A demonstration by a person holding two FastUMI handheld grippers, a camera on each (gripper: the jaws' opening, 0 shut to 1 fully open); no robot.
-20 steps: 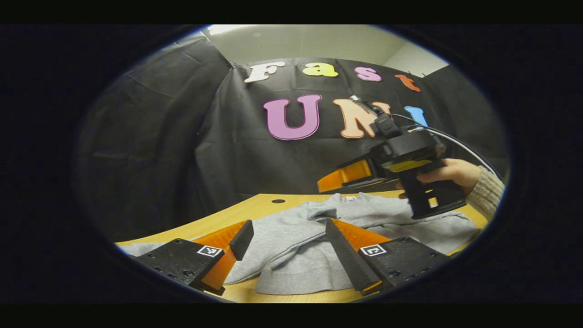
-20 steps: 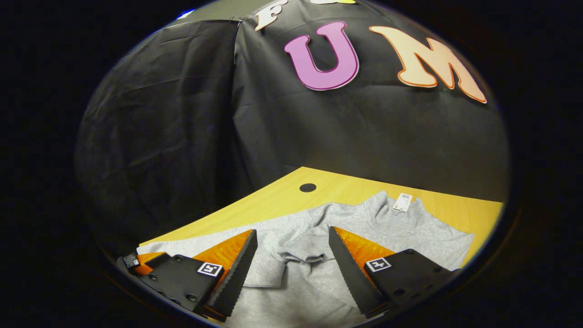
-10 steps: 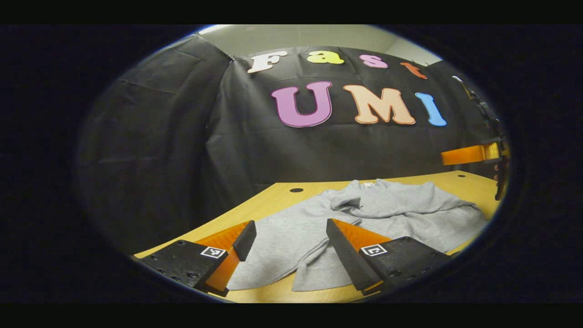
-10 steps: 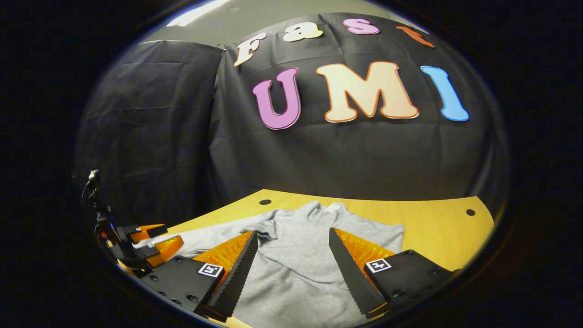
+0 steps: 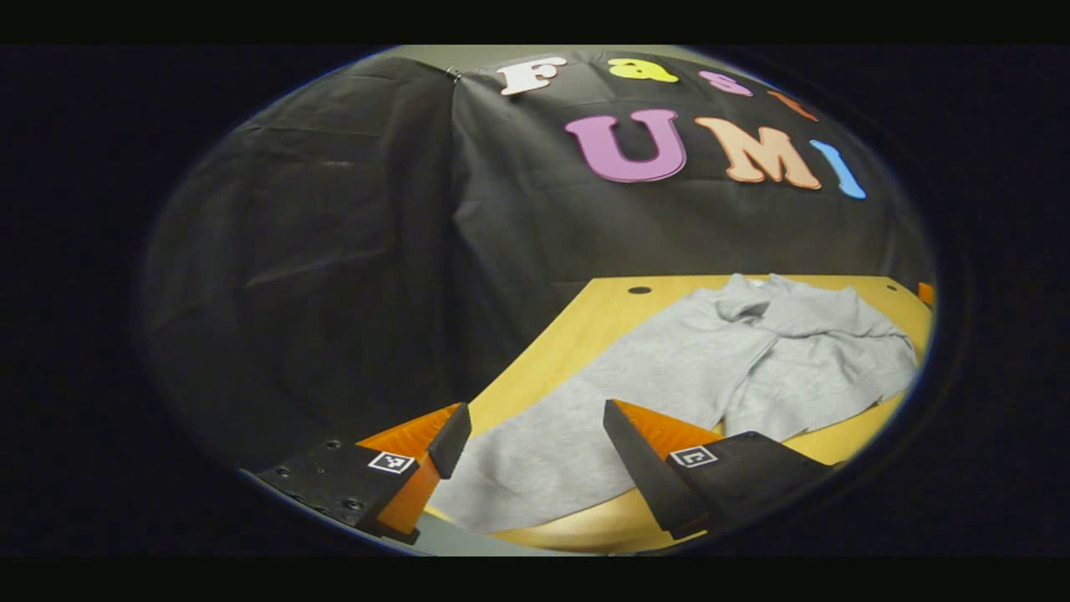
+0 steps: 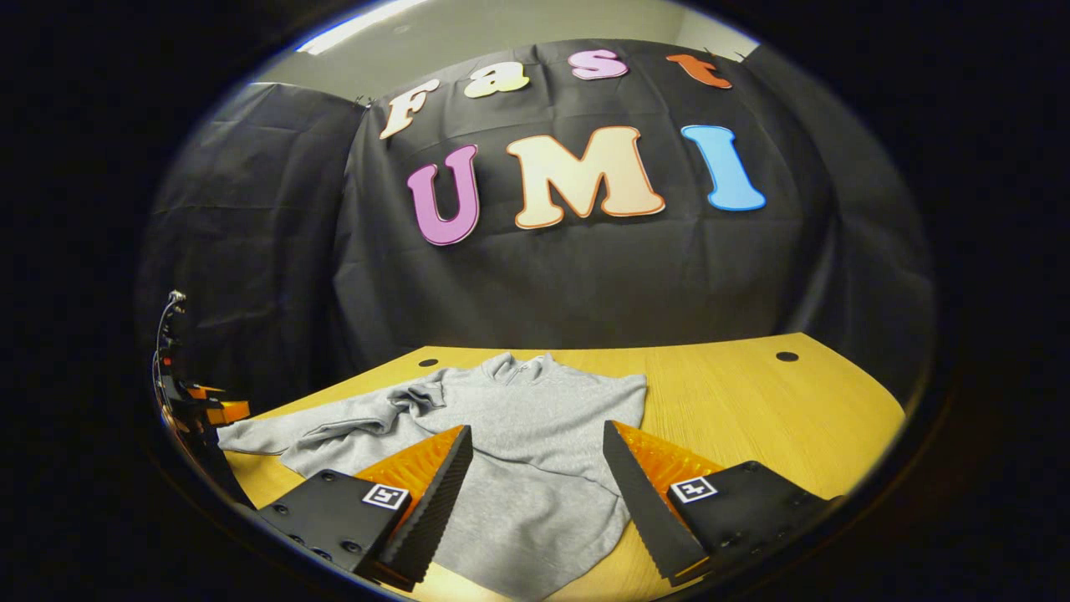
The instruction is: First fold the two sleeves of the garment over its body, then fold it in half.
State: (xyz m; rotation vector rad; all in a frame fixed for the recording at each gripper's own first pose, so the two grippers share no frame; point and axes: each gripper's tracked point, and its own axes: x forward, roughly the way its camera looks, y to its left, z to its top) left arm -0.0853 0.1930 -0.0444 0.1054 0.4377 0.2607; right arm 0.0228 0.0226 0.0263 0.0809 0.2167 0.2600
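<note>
Grey garment (image 6: pixel 535 435) lies rumpled on the table (image 6: pixel 752 401), 1 sleeve (image 5: pixel 585 410) outstretched. Left gripper (image 5: pixel 535 456) and right gripper (image 6: pixel 535 477): fingers spread wide, holding nothing.

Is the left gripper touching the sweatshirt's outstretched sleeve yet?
Cannot tell. In the left gripper view the left gripper has open jaws framing the grey sleeve on the table, but the view along the fingers hides any gap above the cloth.

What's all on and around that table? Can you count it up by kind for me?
Grey garment: 1
Wooden table: 1
Handheld grippers: 2, the left gripper and the right gripper
Total: 4
</note>
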